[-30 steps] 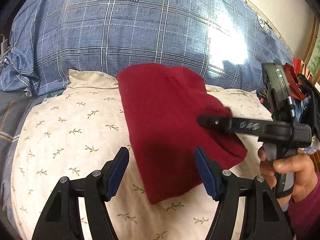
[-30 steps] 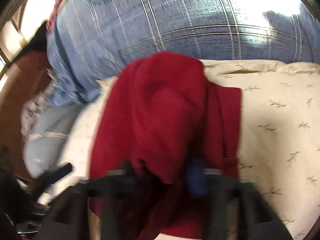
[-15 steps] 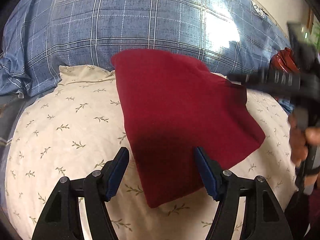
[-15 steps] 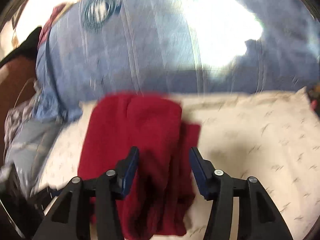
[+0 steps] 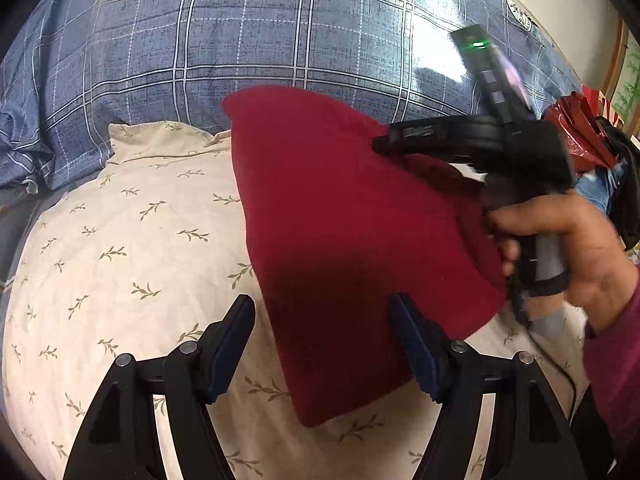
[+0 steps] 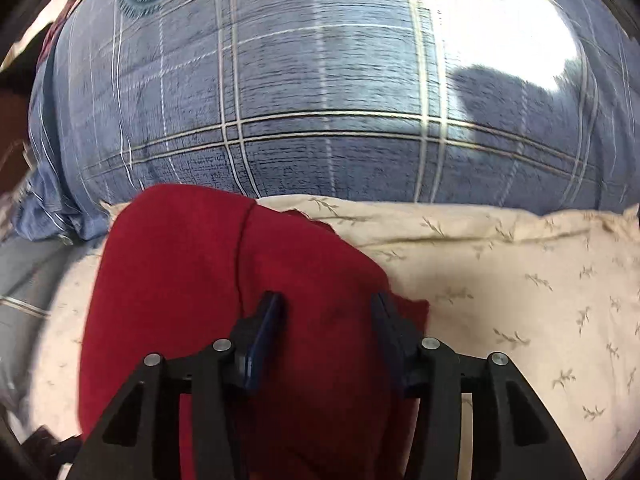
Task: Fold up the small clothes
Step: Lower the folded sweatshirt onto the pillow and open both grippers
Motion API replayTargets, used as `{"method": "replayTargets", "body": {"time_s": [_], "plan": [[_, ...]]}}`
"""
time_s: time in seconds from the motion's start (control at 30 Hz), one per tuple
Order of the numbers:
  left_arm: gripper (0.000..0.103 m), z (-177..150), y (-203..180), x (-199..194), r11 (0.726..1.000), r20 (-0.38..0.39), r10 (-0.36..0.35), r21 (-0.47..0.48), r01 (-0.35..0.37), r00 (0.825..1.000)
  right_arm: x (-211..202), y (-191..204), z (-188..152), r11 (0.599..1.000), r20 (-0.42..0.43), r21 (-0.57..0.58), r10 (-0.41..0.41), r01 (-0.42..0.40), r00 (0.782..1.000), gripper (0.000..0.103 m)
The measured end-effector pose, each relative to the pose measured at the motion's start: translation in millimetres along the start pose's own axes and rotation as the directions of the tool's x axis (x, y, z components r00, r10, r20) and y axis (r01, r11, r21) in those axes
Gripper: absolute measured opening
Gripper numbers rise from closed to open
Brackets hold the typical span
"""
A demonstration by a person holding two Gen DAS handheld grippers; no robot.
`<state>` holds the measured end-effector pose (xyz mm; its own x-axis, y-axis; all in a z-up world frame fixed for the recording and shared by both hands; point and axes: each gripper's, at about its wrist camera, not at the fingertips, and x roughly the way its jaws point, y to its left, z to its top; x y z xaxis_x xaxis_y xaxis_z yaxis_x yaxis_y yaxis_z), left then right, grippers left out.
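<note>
A: Blue plaid bedding (image 5: pixel 280 40) fills the back of the left wrist view, with a cream leaf-print pillow (image 5: pixel 132 240) in front of it. On the pillow lies the red garment (image 5: pixel 344 240), folded into a flat slab.

B: And the left gripper (image 5: pixel 322 346)?

A: Jaws spread wide, holding nothing, poised over the garment's near end. The right gripper (image 5: pixel 384 145) reaches in from the right, held in the right hand (image 5: pixel 576 248), its tip over the far part of the cloth.

B: The right wrist view?

A: Same bedding (image 6: pixel 320 100) and pillow (image 6: pixel 520 280). The garment (image 6: pixel 192 288) sits left of centre, and the right gripper (image 6: pixel 326 326) has its jaws apart above it, gripping nothing. Whether the tips touch the cloth I cannot tell.

B: How will it handle?

A: Soft, light and limp, I'd judge; thick enough in layers to hold a crease, yet it would sag if lifted by one point. Best pinched at an edge or corner, through all layers.

B: What changed?

A: A second ago the right gripper had cloth bunched up and lifted in front of it. Half a second ago its jaws were open and it had pulled back. Now it is down close over the flat fold again. The left gripper has stayed open throughout.
</note>
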<state>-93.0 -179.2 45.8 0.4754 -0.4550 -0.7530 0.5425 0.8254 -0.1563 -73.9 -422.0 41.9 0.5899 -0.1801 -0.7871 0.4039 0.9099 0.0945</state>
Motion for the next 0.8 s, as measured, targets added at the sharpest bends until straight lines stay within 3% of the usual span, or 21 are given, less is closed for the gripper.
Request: {"method": "replayTargets", "body": {"time_s": [0.13,0.23,0.3,0.33,0.4,0.53,0.8], "plan": [[0.071,-1,-1,-1,1.0,0.004,0.017,-0.001,-0.017,1.0,-46,-7,-10,1.0,0.023,-0.001,0.021,-0.021,1.0,0.05],[0.071,-1,-2,-3,1.0,0.005,0.017,-0.006,-0.017,1.0,-82,1,-30,0.998,0.071,-0.055,0.048,-0.044,0.996,0.049],[0.071,-2,-3,-3,1.0,0.006,0.021,-0.007,-0.021,1.0,-87,10,-42,0.994,0.05,-0.105,0.046,-0.041,0.998,0.047],[0.071,-2,-3,-3,1.0,0.007,0.023,-0.007,-0.023,1.0,-83,15,-53,0.988,0.025,-0.152,0.013,-0.009,1.0,0.038],[0.071,-2,-4,-4,1.0,0.007,0.024,-0.004,-0.024,1.0,-68,21,-64,0.977,-0.001,-0.202,-0.064,0.062,0.998,0.038],[0.071,-4,-4,-6,1.0,0.007,0.03,0.009,-0.03,1.0,-71,5,-71,0.995,-0.021,-0.103,-0.02,0.018,1.0,0.037],[0.072,-3,-2,-5,1.0,0.005,0.03,0.003,-0.03,1.0,-106,18,-63,0.995,0.073,-0.101,0.021,-0.014,0.997,0.04]]}}
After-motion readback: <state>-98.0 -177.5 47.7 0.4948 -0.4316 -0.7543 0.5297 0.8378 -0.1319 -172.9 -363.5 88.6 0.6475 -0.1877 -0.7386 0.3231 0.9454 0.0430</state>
